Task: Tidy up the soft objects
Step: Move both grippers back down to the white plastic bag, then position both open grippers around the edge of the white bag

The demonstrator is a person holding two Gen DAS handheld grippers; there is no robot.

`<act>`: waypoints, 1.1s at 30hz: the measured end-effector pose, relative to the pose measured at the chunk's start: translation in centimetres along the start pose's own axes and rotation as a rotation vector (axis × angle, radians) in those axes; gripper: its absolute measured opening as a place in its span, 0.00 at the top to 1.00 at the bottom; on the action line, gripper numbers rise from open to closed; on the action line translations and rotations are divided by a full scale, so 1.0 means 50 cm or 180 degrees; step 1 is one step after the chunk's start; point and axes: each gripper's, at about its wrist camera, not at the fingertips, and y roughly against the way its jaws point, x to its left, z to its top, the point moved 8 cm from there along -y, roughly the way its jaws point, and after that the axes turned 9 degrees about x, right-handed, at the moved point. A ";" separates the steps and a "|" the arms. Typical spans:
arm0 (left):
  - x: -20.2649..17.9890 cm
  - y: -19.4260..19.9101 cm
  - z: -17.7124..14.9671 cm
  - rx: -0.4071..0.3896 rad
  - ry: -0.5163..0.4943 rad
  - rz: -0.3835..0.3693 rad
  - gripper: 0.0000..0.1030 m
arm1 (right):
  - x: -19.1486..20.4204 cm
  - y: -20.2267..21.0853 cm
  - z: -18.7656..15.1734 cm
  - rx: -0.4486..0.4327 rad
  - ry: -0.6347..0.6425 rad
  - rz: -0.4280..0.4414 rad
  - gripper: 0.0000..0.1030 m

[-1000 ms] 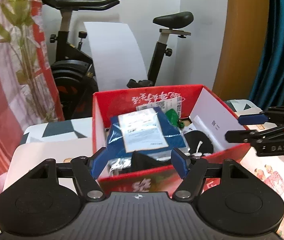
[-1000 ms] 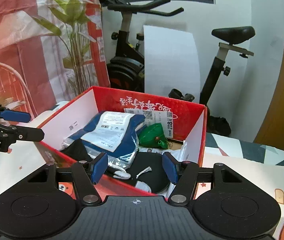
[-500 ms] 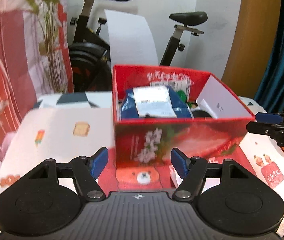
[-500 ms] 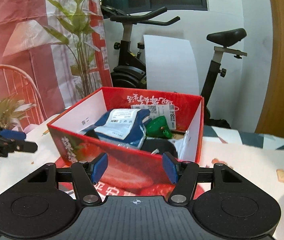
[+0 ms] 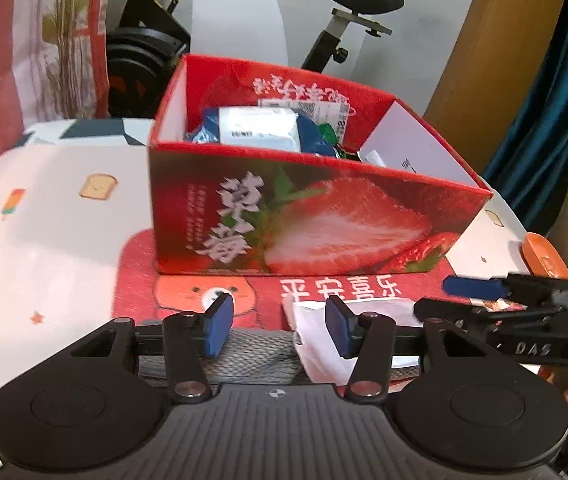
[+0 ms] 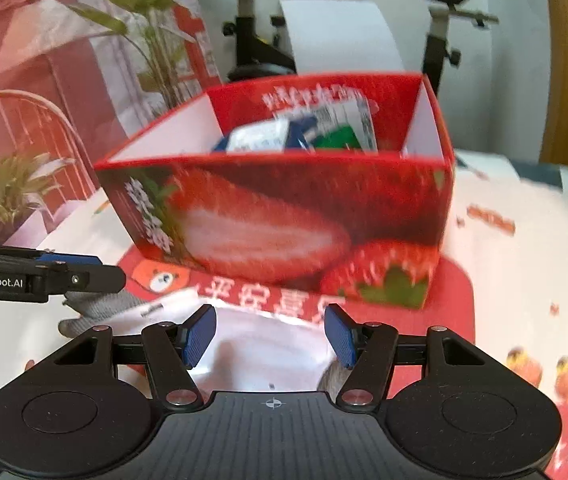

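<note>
A red strawberry-print box [image 5: 308, 220] [image 6: 284, 216] stands on a red mat and holds a blue packet with a white label [image 5: 260, 128] [image 6: 264, 140] and something green [image 5: 330, 132]. In front of the box lie a grey knitted item [image 5: 244, 350] [image 6: 100, 306] and a white plastic packet [image 5: 324, 344] [image 6: 260, 344]. My left gripper [image 5: 278, 328] is open and empty above the knitted item. My right gripper [image 6: 270, 334] is open and empty above the white packet. The right gripper also shows at the right in the left wrist view [image 5: 484, 296].
The table has a white patterned cloth [image 5: 44, 220] and a red mat [image 5: 188, 292]. An orange dish [image 5: 540, 256] sits at the right edge. An exercise bike [image 5: 348, 20], a plant [image 6: 136, 40] and a red wire chair [image 6: 24, 132] stand behind.
Both grippers have pulled back from above the box and dropped low in front of it. The knitted item and white packet have come into view under them.
</note>
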 end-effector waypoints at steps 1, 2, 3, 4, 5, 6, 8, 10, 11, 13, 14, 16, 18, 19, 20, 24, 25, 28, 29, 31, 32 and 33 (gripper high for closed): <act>-0.003 -0.007 -0.001 0.0013 0.0008 -0.0019 0.48 | -0.004 -0.006 -0.009 0.0033 -0.0040 0.0000 0.45; -0.006 -0.014 -0.005 0.0030 0.0017 -0.0037 0.48 | -0.007 -0.011 -0.015 0.0068 -0.0060 -0.0004 0.45; -0.010 -0.019 -0.011 0.0051 0.0024 -0.0051 0.48 | -0.009 -0.017 -0.023 0.0109 -0.0071 -0.0013 0.45; -0.013 -0.025 -0.016 0.0074 0.0037 -0.0069 0.48 | -0.010 -0.021 -0.031 0.0141 -0.0080 -0.0005 0.45; -0.016 -0.031 -0.021 0.0095 0.0048 -0.0087 0.48 | -0.011 -0.025 -0.039 0.0174 -0.0095 0.0006 0.44; -0.018 -0.037 -0.026 0.0115 0.0056 -0.0094 0.48 | -0.013 -0.028 -0.046 0.0202 -0.0115 0.0019 0.44; -0.018 -0.044 -0.034 0.0146 0.0073 -0.0088 0.48 | -0.016 -0.033 -0.057 0.0239 -0.0144 0.0030 0.43; -0.016 -0.047 -0.042 0.0155 0.0098 -0.0087 0.48 | -0.020 -0.037 -0.065 0.0259 -0.0185 0.0058 0.43; -0.015 -0.049 -0.045 0.0160 0.0111 -0.0092 0.48 | -0.022 -0.040 -0.068 0.0270 -0.0197 0.0064 0.42; -0.016 -0.050 -0.050 0.0162 0.0113 -0.0102 0.48 | -0.023 -0.042 -0.071 0.0263 -0.0212 0.0082 0.42; -0.017 -0.051 -0.052 0.0161 0.0100 -0.0102 0.48 | -0.023 -0.044 -0.073 0.0258 -0.0216 0.0090 0.41; -0.018 -0.053 -0.053 0.0165 0.0067 -0.0100 0.48 | -0.025 -0.048 -0.079 0.0268 -0.0218 0.0094 0.41; -0.018 -0.053 -0.048 0.0150 0.0051 -0.0113 0.49 | -0.025 -0.048 -0.081 0.0242 -0.0207 0.0094 0.41; -0.018 -0.053 -0.045 0.0136 0.0055 -0.0126 0.51 | -0.024 -0.048 -0.082 0.0234 -0.0187 0.0087 0.41; -0.017 -0.051 -0.042 0.0123 0.0051 -0.0140 0.56 | -0.024 -0.047 -0.083 0.0228 -0.0169 0.0082 0.41; -0.027 -0.055 -0.037 0.0117 0.0003 -0.0171 0.61 | -0.024 -0.049 -0.085 0.0208 -0.0140 0.0086 0.41; -0.029 -0.057 -0.039 0.0128 0.0001 -0.0175 0.61 | -0.024 -0.050 -0.086 0.0202 -0.0130 0.0083 0.41; -0.029 -0.063 -0.048 0.0132 0.0045 -0.0189 0.61 | -0.021 -0.051 -0.088 0.0180 -0.0083 0.0064 0.41; -0.026 -0.063 -0.051 0.0125 0.0080 -0.0200 0.61 | -0.021 -0.051 -0.089 0.0172 -0.0070 0.0062 0.41; -0.025 -0.064 -0.056 0.0098 0.0132 -0.0216 0.61 | -0.020 -0.052 -0.090 0.0159 -0.0042 0.0050 0.41; -0.024 -0.064 -0.060 0.0084 0.0145 -0.0221 0.61 | -0.018 -0.052 -0.090 0.0155 -0.0016 0.0038 0.41; -0.022 -0.064 -0.063 0.0074 0.0157 -0.0230 0.61 | -0.016 -0.052 -0.090 0.0149 0.0005 0.0029 0.41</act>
